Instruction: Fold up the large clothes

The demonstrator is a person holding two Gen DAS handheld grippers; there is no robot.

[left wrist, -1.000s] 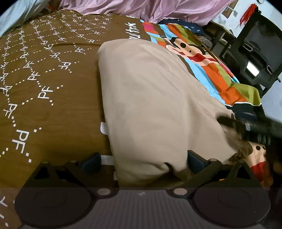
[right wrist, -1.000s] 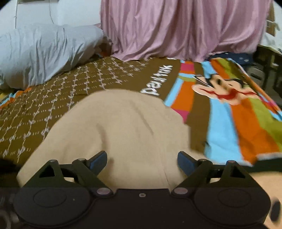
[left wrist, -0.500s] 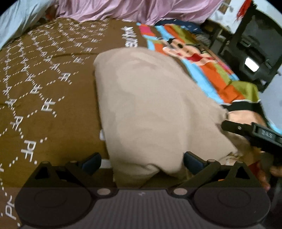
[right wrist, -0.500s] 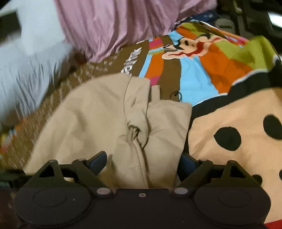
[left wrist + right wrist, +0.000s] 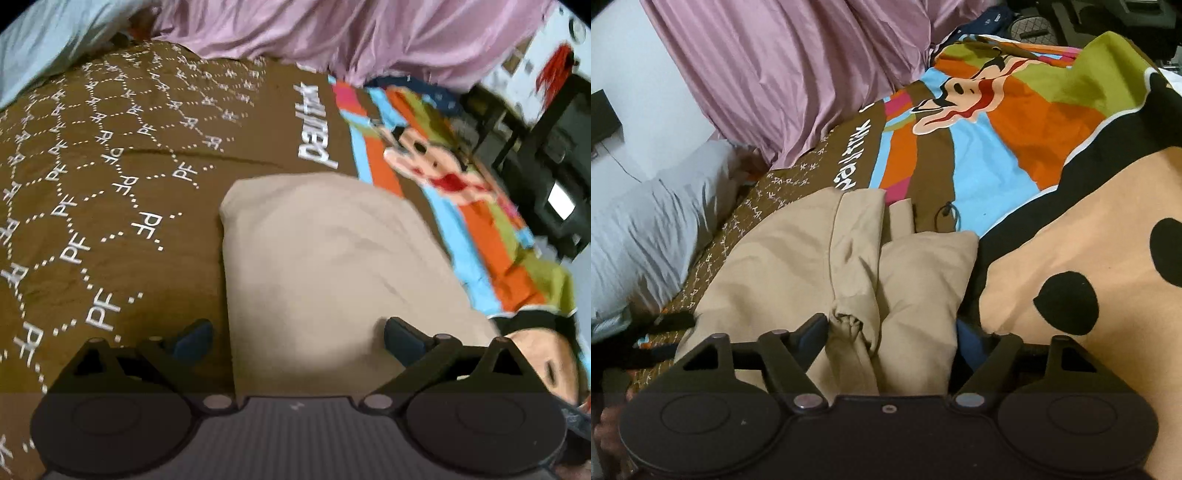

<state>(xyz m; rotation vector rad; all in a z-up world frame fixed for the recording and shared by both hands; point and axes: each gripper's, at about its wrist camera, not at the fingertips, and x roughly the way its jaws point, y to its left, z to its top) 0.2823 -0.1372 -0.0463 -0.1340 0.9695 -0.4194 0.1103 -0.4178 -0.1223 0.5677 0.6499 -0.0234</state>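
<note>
A folded beige garment (image 5: 325, 273) lies on the patterned bedspread (image 5: 110, 177). It also shows in the right wrist view (image 5: 827, 273), where a bunched fold (image 5: 849, 321) lies near the jaws. My left gripper (image 5: 297, 336) is open above the garment's near left edge. My right gripper (image 5: 892, 332) is open, its jaws either side of the garment's near end; I cannot tell if they touch the cloth.
A grey pillow (image 5: 646, 236) lies at the left and a pink curtain (image 5: 783, 66) hangs behind the bed. A small black cord (image 5: 947, 214) lies on the blue stripe. Dark furniture (image 5: 554, 177) stands at the bed's right side.
The left gripper has drawn back along the garment's left edge, and the right gripper has left its view. The right gripper has come closer over the near end.
</note>
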